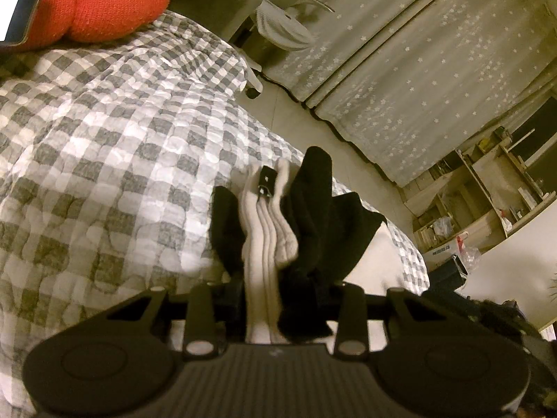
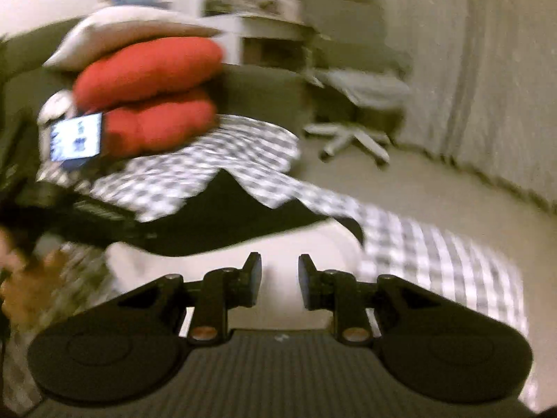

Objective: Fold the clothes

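Note:
A black garment (image 1: 320, 216) with a cream ribbed collar (image 1: 264, 223) and a small black label (image 1: 266, 181) is bunched up over the grey checked bedspread (image 1: 122, 139). My left gripper (image 1: 278, 296) is shut on this bunch, and the cloth hides its fingertips. In the blurred right wrist view, the black garment (image 2: 226, 223) stretches across the bed, with pale cloth (image 2: 278, 244) below it. My right gripper (image 2: 278, 275) hovers over that pale cloth, open, with nothing between its pads.
A red cushion (image 1: 104, 3) and a lit phone screen (image 2: 75, 137) lie at the bed's far end. An office chair (image 2: 351, 139) stands on the floor beside the bed. Starred curtains (image 1: 417, 69) and a cluttered shelf (image 1: 487, 195) line the wall. A blurred hand (image 2: 21, 278) shows at the left edge.

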`<control>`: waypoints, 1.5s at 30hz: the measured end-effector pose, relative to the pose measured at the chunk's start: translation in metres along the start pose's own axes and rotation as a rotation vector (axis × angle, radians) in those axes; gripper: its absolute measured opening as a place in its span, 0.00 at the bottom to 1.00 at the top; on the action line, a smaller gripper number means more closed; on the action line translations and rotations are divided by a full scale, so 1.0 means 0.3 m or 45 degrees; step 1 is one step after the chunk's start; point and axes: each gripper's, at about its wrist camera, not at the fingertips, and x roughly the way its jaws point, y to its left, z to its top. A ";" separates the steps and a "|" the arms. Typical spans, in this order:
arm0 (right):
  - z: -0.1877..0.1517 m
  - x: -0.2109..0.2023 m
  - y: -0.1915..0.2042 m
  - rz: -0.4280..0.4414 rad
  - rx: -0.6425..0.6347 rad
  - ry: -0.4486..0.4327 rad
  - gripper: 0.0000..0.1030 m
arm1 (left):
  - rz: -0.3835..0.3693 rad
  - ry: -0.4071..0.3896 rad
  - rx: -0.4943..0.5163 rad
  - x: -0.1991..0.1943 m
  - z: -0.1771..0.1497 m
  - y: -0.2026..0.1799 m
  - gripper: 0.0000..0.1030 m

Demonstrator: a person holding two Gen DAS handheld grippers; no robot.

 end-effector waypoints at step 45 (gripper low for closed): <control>-0.010 0.096 -0.100 0.030 0.281 -0.015 0.26 | 0.017 -0.029 -0.026 0.021 0.003 -0.019 0.38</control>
